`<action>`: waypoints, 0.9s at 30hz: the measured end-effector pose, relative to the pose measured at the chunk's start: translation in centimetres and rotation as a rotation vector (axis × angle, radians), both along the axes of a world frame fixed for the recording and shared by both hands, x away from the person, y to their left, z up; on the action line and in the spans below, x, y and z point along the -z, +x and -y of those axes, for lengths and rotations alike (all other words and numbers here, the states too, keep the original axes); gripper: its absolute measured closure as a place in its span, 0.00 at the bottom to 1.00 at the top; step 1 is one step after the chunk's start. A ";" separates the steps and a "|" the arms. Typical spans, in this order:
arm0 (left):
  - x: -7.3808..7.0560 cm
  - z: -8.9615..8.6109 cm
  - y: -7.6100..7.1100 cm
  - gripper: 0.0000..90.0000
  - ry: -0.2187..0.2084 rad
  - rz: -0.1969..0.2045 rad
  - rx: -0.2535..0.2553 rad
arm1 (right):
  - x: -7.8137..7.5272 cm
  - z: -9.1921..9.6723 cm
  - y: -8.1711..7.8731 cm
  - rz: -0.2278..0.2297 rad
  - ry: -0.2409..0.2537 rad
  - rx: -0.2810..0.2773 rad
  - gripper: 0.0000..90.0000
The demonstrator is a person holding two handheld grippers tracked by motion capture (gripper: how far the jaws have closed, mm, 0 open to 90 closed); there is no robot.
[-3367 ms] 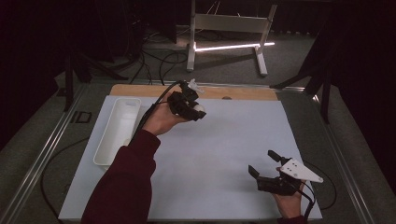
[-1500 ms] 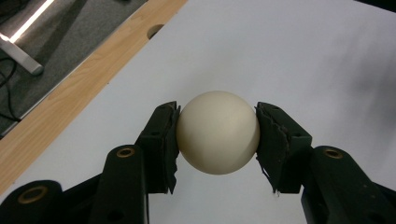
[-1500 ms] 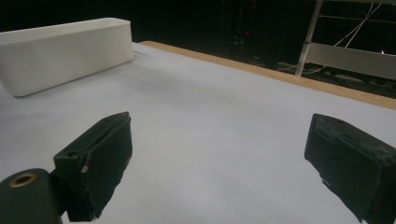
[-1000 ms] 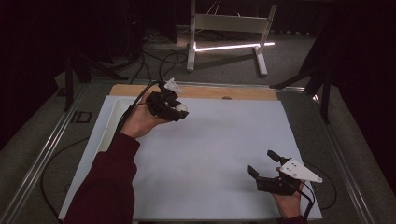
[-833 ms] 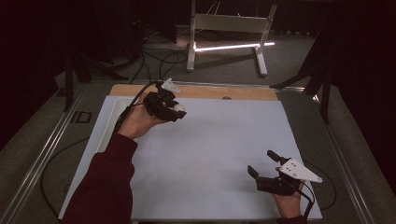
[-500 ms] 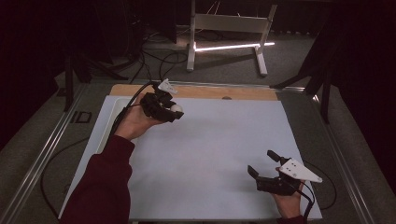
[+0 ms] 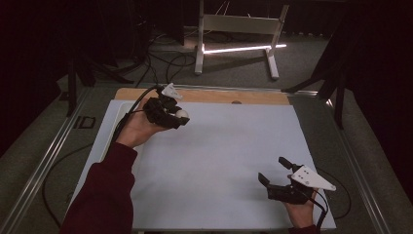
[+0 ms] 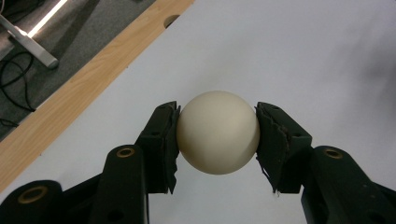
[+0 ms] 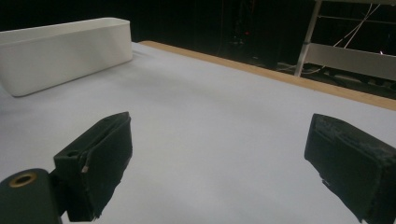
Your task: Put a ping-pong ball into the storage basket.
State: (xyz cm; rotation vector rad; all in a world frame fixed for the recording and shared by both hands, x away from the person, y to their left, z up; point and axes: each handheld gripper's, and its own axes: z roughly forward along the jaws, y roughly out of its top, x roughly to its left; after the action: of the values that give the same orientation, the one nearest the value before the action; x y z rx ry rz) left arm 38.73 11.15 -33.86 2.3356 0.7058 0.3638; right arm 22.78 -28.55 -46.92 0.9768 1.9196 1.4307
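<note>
A cream ball sits squeezed between the two black pads of my left gripper. From above, the left gripper hovers over the far left part of the white sheet, and the ball shows at its tip. My right gripper rests low at the near right of the sheet. Its jaws stand wide apart, with nothing between them. In the right gripper view, bare sheet lies between the jaws of the right gripper.
A long white tray stands along the sheet's left side, partly hidden under the left forearm, its edge visible in the tray. A wooden strip borders the far edge. Metal rails flank the table, and a lit stand is behind.
The left hand has carried the ball leftward along the far side, toward the tray, slowing over the last second. The right gripper has stayed put.
</note>
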 end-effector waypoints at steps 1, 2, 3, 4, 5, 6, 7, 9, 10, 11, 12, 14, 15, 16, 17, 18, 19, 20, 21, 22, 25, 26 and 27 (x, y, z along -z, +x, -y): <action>0.0 0.0 0.0 0.57 0.001 0.001 0.000 | 0.0 0.0 0.0 0.001 0.000 0.000 0.08; 0.0 -0.1 0.0 0.57 0.001 0.002 -0.002 | 0.0 0.0 0.0 0.000 0.000 0.001 0.08; -0.1 -0.1 -0.1 0.57 -0.002 0.003 -0.005 | 0.0 0.0 0.0 0.000 0.003 0.000 0.08; -0.1 -0.2 -0.1 0.57 -0.002 0.003 -0.004 | 0.0 0.0 0.0 0.001 0.000 0.000 0.08; -0.1 -0.2 -0.1 0.58 0.002 0.004 -0.002 | 0.0 0.0 0.0 0.001 0.000 0.000 0.08; -0.1 -0.2 -0.2 0.57 0.001 0.005 -0.003 | 0.0 0.0 0.0 0.000 0.000 0.000 0.08; -0.1 -0.2 -0.2 0.57 0.003 0.006 -0.002 | 0.0 0.0 0.0 0.000 0.000 0.001 0.08; -0.1 -0.3 -0.3 0.57 0.005 0.006 -0.002 | 0.0 0.0 0.0 -0.001 -0.001 0.000 0.08; -0.1 -0.3 -0.3 0.57 0.003 0.007 -0.003 | 0.0 0.0 0.0 0.000 -0.001 0.000 0.08; -0.1 -0.3 -0.3 0.57 0.005 0.008 -0.002 | 0.0 0.0 0.0 -0.001 -0.001 0.001 0.08; -0.1 -0.3 -0.4 0.57 0.006 0.009 -0.001 | 0.0 0.0 0.0 0.000 0.000 0.001 0.08; -0.2 -0.4 -0.4 0.58 0.008 0.010 -0.001 | 0.0 0.0 0.0 0.000 0.000 0.000 0.08; -0.2 -0.4 -0.5 0.58 0.008 0.010 0.001 | 0.0 0.0 0.0 0.000 0.000 0.001 0.08; -0.2 -0.5 -0.5 0.57 0.007 0.012 0.001 | 0.0 0.0 0.0 0.000 -0.001 0.001 0.08; -0.2 -0.5 -0.6 0.57 0.005 0.013 0.001 | 0.0 0.0 0.0 0.000 -0.002 0.000 0.08; -0.3 -0.6 -0.6 0.57 0.005 0.013 0.000 | 0.0 0.0 0.0 0.000 -0.002 0.000 0.08; -0.3 -0.6 -0.6 0.57 0.009 0.014 0.002 | 0.0 0.0 0.0 -0.001 -0.003 0.000 0.08; -0.3 -0.7 -0.7 0.57 0.009 0.015 0.002 | 0.0 0.0 0.0 0.000 -0.002 0.000 0.08; -0.3 -0.7 -0.7 0.57 0.010 0.015 0.002 | 0.0 0.0 0.0 0.000 -0.001 0.000 0.08; -0.4 -0.8 -0.7 0.57 0.010 0.017 0.002 | 0.0 0.0 0.0 0.000 -0.002 0.000 0.08; -0.4 -1.0 -0.8 0.57 0.007 0.018 0.000 | 0.0 0.0 0.0 -0.001 -0.001 0.000 0.08; -0.4 -1.1 -0.8 0.57 0.008 0.019 0.001 | 0.0 0.0 0.0 -0.001 -0.001 0.000 0.08; -0.4 -1.1 -0.9 0.57 0.008 0.019 -0.001 | 0.0 -0.1 0.0 -0.002 -0.001 0.000 0.08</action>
State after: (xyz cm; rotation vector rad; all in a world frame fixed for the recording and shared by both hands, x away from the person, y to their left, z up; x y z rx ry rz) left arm 37.87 12.28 -33.45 2.3360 0.6983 0.3894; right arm 22.77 -28.49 -46.95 0.9777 1.9217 1.4288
